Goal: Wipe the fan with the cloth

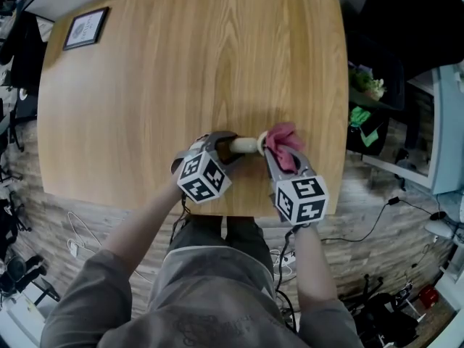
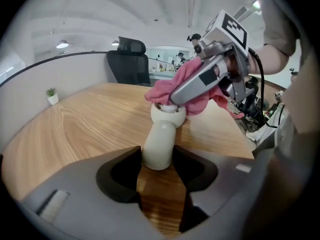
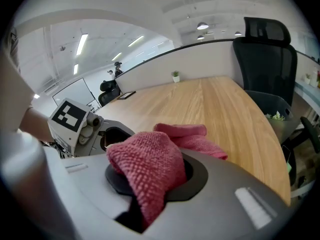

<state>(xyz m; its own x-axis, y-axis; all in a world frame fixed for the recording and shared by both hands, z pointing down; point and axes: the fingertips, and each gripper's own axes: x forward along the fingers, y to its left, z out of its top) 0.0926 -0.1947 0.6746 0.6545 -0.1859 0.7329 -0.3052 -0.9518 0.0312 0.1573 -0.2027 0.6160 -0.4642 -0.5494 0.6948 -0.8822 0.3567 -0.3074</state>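
Observation:
A small cream fan lies on the wooden table close to its near edge. My left gripper is shut on the fan's handle. In the left gripper view the round handle sits between both black pads, at my left gripper. A pink cloth is clamped in my right gripper and rests on the fan's head, hiding most of it. The right gripper view shows the cloth bunched between the jaws, with a fold spilling forward onto the table.
A framed picture lies at the table's far left corner. A black office chair stands past the right edge, and a small potted plant sits at the far rim. Cables and gear lie on the floor around the table.

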